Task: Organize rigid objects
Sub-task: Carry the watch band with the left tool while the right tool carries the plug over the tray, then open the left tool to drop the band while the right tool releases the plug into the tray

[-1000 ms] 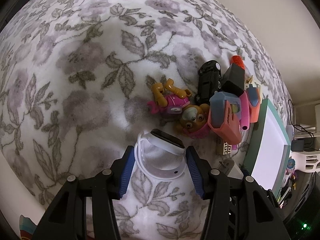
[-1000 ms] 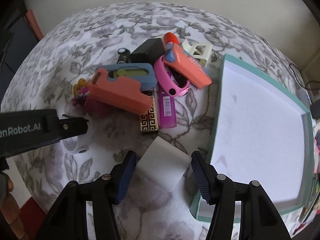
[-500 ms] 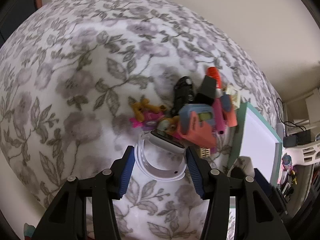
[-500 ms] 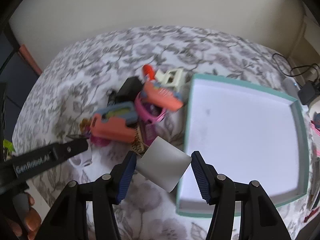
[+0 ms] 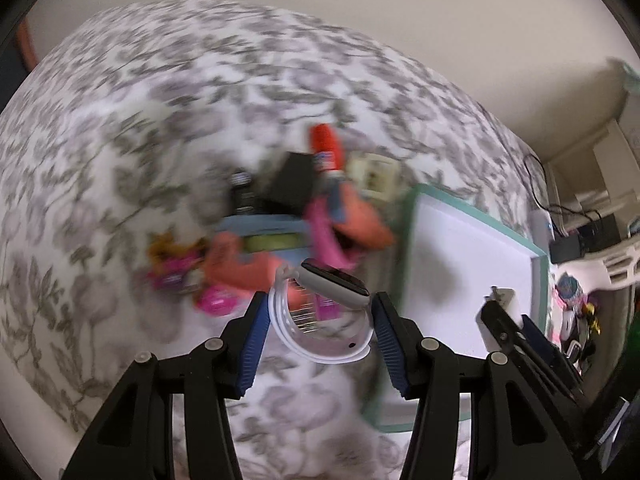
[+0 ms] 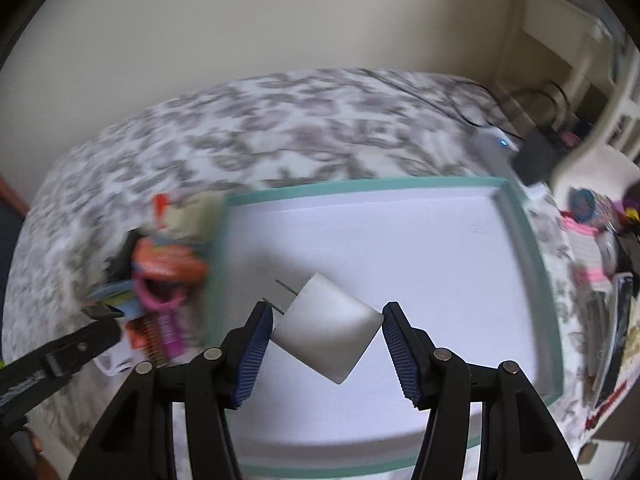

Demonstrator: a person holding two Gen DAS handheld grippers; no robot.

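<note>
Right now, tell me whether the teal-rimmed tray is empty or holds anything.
Empty as far as visible: the tray shows only bare white floor. The white charger hangs above it in the right hand-held gripper, apparently not set down.

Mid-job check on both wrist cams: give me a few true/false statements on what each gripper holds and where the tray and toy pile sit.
1. The left gripper holds a white smartwatch. True.
2. The right gripper is empty. False: it grips a white plug adapter.
3. The adapter hangs above the teal-rimmed tray. True.
4. The tray already contains toys. False: its visible white floor is bare.
5. The toy pile lies on the floral cloth, left of the tray. True.
</note>
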